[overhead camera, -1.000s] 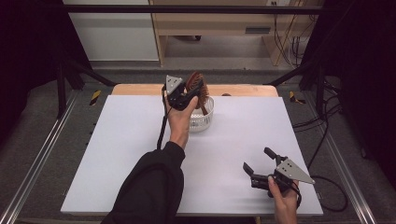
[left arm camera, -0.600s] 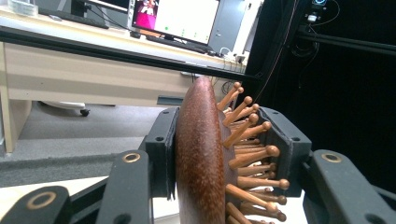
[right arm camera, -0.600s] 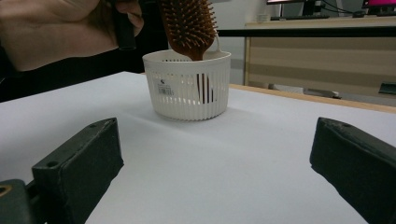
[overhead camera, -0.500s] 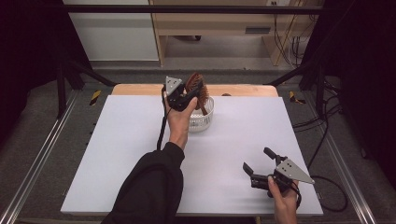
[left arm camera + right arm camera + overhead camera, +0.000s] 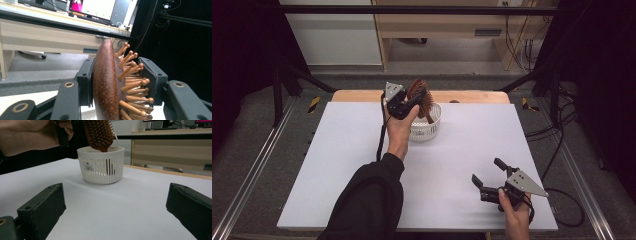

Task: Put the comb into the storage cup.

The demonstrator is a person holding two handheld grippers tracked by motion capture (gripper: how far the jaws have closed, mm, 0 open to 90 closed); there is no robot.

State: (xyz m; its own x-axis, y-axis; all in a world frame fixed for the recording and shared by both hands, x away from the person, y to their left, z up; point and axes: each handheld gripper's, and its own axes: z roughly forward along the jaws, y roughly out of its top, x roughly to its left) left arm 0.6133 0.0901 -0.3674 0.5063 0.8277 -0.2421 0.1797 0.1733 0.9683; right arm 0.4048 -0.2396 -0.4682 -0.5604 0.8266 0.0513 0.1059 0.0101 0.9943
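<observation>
A: Where is the hairbrush (image 5: 421, 95)?

B: Clamped in the left gripper (image 5: 404, 102), above the white basket (image 5: 432, 127) at the far side of the table (image 5: 337, 150). The jaws press on the brush head from both sides: one pad on the smooth brown back, the other against the wooden bristles (image 5: 130, 72). In the right gripper view its handle goes down inside the basket, seen dark through the slats.

A: Any writing on the basket?

B: A small label (image 5: 89, 166) sits on the slatted wall, with what looks like a barcode and a dark mark. The print is too small to read.

A: And on the hairbrush (image 5: 106, 82) itself?

B: No lettering that I can make out, only a speckled brown back and round-tipped pins.

A: The right gripper (image 5: 490, 181)?

B: It rests low at the near right of the white table, its jaws spread wide with nothing between them, aimed toward the basket (image 5: 101, 165) and well apart from it.

A: Anything legible behind?

B: A monitor (image 5: 93, 8) on the desk shows pink and white areas, its text blurred.
</observation>
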